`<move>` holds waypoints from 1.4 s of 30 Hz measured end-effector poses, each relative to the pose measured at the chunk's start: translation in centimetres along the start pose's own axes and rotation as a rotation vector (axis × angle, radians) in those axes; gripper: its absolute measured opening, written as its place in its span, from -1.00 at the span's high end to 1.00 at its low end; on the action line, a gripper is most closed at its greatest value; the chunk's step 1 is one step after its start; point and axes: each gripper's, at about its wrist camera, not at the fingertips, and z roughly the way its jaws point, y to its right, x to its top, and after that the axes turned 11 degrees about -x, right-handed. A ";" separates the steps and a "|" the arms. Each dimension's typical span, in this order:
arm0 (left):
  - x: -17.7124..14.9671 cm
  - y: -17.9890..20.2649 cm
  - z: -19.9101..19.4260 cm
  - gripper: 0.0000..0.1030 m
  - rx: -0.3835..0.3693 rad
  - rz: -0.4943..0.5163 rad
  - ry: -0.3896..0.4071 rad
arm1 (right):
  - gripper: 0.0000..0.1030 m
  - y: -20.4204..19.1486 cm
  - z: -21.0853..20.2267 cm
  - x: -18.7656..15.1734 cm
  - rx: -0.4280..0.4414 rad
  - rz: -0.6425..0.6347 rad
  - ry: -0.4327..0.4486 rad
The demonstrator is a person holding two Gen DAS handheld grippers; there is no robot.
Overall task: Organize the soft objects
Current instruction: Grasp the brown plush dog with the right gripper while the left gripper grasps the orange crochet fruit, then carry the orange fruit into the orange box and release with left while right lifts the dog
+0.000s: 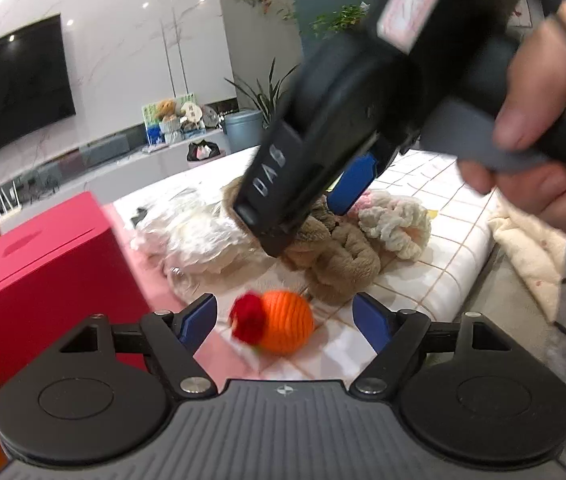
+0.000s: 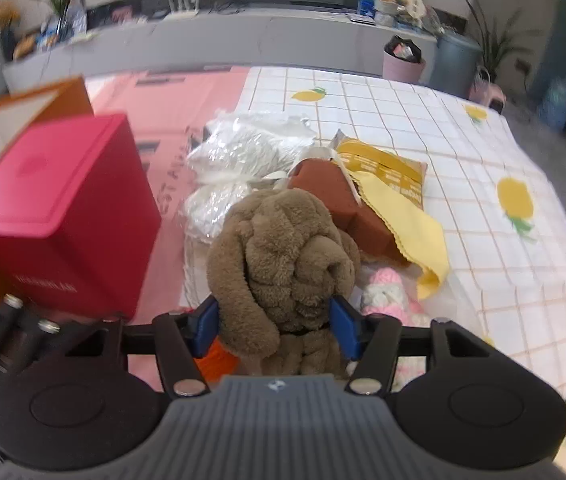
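A brown plush toy (image 2: 283, 256) lies on the checked cloth, and my right gripper (image 2: 275, 326) is shut on it, blue pads pressing both sides. In the left wrist view the same plush (image 1: 339, 256) sits under the right gripper (image 1: 303, 220), which a hand holds. My left gripper (image 1: 285, 320) is open and empty, its fingers either side of an orange yarn ball (image 1: 283, 322) with a red pom-pom (image 1: 247, 320). A cream and pink knitted toy (image 1: 395, 220) lies right of the plush; it also shows in the right wrist view (image 2: 387, 292).
A red box (image 1: 39, 268) stands at the left, also in the right wrist view (image 2: 63, 216), with an orange box (image 2: 31, 100) behind it. White plastic-wrapped bundles (image 2: 239, 152), a brown cloth (image 2: 339, 204), a yellow cloth (image 2: 411, 220) and a yellow packet (image 2: 383, 164) lie behind the plush.
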 end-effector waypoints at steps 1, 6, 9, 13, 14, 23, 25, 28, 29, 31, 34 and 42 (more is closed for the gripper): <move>0.0 0.0 0.5 -0.76 0.009 0.004 -0.007 | -0.12 0.0 -0.3 -0.1 -0.006 -0.010 0.015; -0.8 -1.9 2.3 -0.71 0.012 -0.098 -0.051 | -0.16 0.3 -0.8 -0.2 0.017 0.009 0.045; -1.3 -2.9 2.8 -0.56 -0.008 -0.144 -0.088 | -0.32 0.9 -1.0 -0.3 0.016 0.031 0.059; -1.7 -3.4 2.2 -0.54 -0.020 -0.171 -0.094 | -0.49 1.3 -1.6 -0.5 0.006 0.027 0.084; -1.8 -3.4 1.8 -0.54 -0.018 -0.179 -0.090 | -0.49 1.4 -1.8 -0.6 0.007 0.023 0.087; -1.6 -3.2 1.5 -0.17 -0.038 -0.179 -0.082 | -0.60 -0.1 -1.0 -1.1 -0.043 -0.097 0.082; -1.5 -3.1 0.8 -0.17 -0.030 -0.167 -0.074 | -0.79 -1.0 -1.0 -1.3 -0.063 -0.173 0.101; -1.5 -3.0 -0.2 -0.17 -0.031 -0.149 -0.091 | -0.90 -1.9 -0.6 -1.5 -0.089 -0.261 0.133; -1.5 -3.0 -0.3 -0.17 -0.033 -0.145 -0.096 | -0.88 -2.0 -0.3 -1.5 -0.092 -0.279 0.137; -1.6 -3.0 -0.7 -0.17 -0.028 -0.152 -0.091 | -0.79 -2.4 0.3 -1.4 -0.081 -0.311 0.131; -1.5 -3.1 -0.7 -0.17 -0.043 -0.161 -0.098 | -0.77 -3.3 1.5 -1.4 -0.076 -0.364 0.101; -1.3 -4.0 -0.4 -0.17 -0.025 -0.213 -0.117 | -0.38 -4.5 4.9 -1.1 -0.149 -0.428 0.058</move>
